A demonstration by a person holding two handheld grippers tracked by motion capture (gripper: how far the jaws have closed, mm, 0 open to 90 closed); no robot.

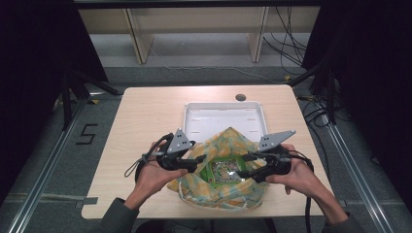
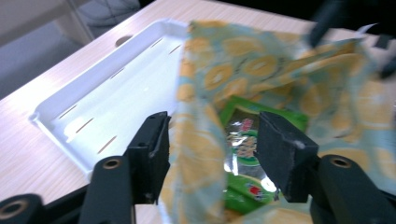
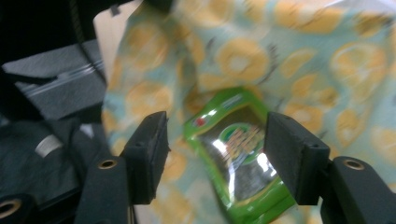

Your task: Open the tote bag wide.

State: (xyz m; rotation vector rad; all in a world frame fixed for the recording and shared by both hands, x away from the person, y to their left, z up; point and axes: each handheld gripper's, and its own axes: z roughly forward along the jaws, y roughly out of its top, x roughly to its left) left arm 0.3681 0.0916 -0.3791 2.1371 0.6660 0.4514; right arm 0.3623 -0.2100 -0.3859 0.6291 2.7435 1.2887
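A cloth bag [image 1: 228, 141] printed with yellow lemon slices on pale blue lies at the near middle of the table, its mouth spread upward. Inside it lies a green snack packet [image 1: 224, 171]. My left gripper [image 1: 198, 161] is at the bag's left rim and my right gripper [image 1: 245, 166] is at its right rim. In the left gripper view the jaws [image 2: 212, 149] stand open astride the bag's edge [image 2: 196, 154], with the packet [image 2: 243, 135] beyond. In the right gripper view the open gripper [image 3: 215, 154] frames the packet [image 3: 233, 149] against the bag's cloth [image 3: 243, 51].
A shallow white tray [image 1: 218, 114] sits just behind the bag, also in the left gripper view as the tray [image 2: 107, 107]. A round cable hole [image 1: 240, 97] marks the table's far edge. Wooden frames and loose cables lie on the floor beyond.
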